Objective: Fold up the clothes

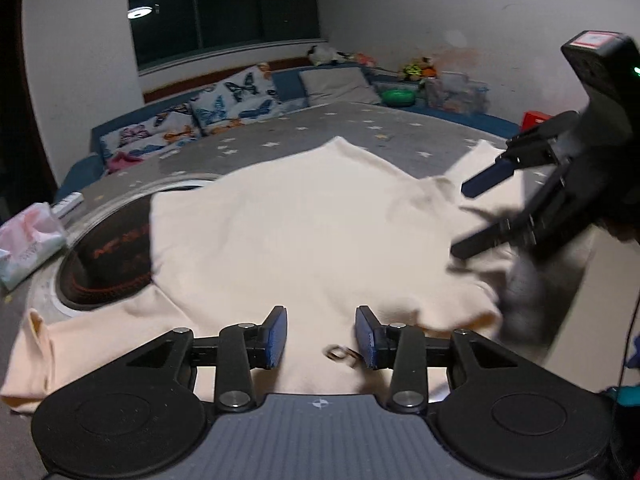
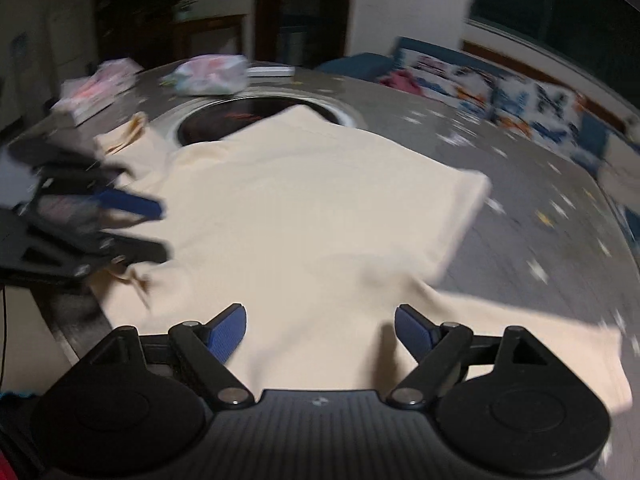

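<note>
**Q:** Two hand-held grippers on that cream shirt. What've you got hold of right now?

**A:** Nothing, far as I can see. Your left hand-held gripper (image 1: 320, 334) has its blue pads apart, hovering at the near edge of the cream shirt (image 1: 296, 232) with no cloth pinched between them. Your right hand-held gripper (image 2: 320, 332) is spread even wider over the shirt's other side, also holding nothing. The shirt itself lies mostly flat on the grey star-print counter (image 1: 360, 124), one sleeve (image 1: 28, 360) trailing off toward your left.

**Q:** Any containers around?

**A:** You've got a round sunken well (image 1: 108, 252) set in the counter, metal rim, dark inside, and the shirt's edge drapes over part of it. There's orange lettering in there but it's too blurred to read. Just beside the well sits a soft tissue pack (image 1: 28, 240) with a pastel print; can't read its label either. Far end, a green bowl (image 1: 398, 97) next to a clear plastic box (image 1: 456, 92), contents unclear.
</note>
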Available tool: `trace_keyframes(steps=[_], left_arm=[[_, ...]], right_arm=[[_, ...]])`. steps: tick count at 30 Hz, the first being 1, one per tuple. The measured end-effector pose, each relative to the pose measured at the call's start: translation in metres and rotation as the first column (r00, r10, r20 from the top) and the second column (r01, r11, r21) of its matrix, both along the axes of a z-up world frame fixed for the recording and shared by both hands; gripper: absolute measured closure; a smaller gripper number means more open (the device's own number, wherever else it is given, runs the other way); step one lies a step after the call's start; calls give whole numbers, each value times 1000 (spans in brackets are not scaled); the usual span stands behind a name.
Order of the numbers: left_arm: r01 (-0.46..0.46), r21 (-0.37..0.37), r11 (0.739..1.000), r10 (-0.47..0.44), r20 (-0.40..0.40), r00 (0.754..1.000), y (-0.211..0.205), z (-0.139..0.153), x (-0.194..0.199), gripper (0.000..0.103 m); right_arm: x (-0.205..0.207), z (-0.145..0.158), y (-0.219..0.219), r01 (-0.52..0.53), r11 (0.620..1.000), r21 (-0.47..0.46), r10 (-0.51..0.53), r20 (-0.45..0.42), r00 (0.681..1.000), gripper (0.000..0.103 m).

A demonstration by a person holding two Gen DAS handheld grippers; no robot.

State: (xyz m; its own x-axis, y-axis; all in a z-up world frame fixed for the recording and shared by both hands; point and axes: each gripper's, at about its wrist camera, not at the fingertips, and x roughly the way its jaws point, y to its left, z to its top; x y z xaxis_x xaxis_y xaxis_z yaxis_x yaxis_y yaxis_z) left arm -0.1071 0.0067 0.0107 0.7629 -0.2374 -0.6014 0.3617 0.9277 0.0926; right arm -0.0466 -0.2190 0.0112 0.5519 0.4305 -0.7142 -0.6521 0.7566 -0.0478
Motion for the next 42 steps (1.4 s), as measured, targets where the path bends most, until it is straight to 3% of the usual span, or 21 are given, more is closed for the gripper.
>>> trace_keyframes(steps=[4,7,11,14,15,17,19,20,22,24,28,34,38,41,42], left_arm=[[28,28,999,-28,28,999,-6,5,-9,62],[59,12,998,-59,56,997,-9,14,-11,62],[125,-12,992,-124,68,990,-23,19,-9,62],[172,-12,985,-171,53,984,-36,16,-7,62],[184,-11,983,-183,47,982,-39,15,-7,62],[197,-5,980,-196,32,980,-43,11,-8,62],[204,1,979,-204,18,979,-45,8,-9,62],[205,-1,979,-205,13,979,-45,7,-10,64],[206,-7,979,-206,2,979,-45,6,-10,64],[210,-17,977,-211,-8,978,-46,5,-12,71],[218,-39,975,-219,-26,975,-53,1,-13,75],[214,-94,972,-217,-34,975,-65,-1,-7,75],[240,-112,964,-243,-20,970,-64,8,-10,71],[220,-93,971,-220,18,975,-50,18,-16,71],[206,-85,975,-205,20,979,-44,20,-17,71]], right_arm=[[9,4,-42,148,987,53,-148,-15,989,20],[19,7,-74,287,954,82,-286,-17,958,21],[36,3,-109,481,873,76,-483,14,875,29],[49,-1,-131,602,796,63,-605,47,795,34],[52,-2,-135,618,784,64,-621,51,782,36],[56,-5,-140,631,773,68,-634,52,771,42],[60,-8,-146,644,762,73,-647,53,760,61],[62,-9,-148,650,756,75,-654,54,755,62],[66,-12,-154,662,745,80,-667,55,743,79],[71,-15,-159,675,733,85,-679,56,732,92],[78,-17,-161,687,722,81,-692,63,719,95],[92,-18,-167,732,680,44,-732,102,673,97],[95,-14,-172,746,662,71,-749,80,657,94],[83,-2,-166,712,696,97,-718,93,690,89],[78,2,-160,684,722,103,-692,97,715,87]])
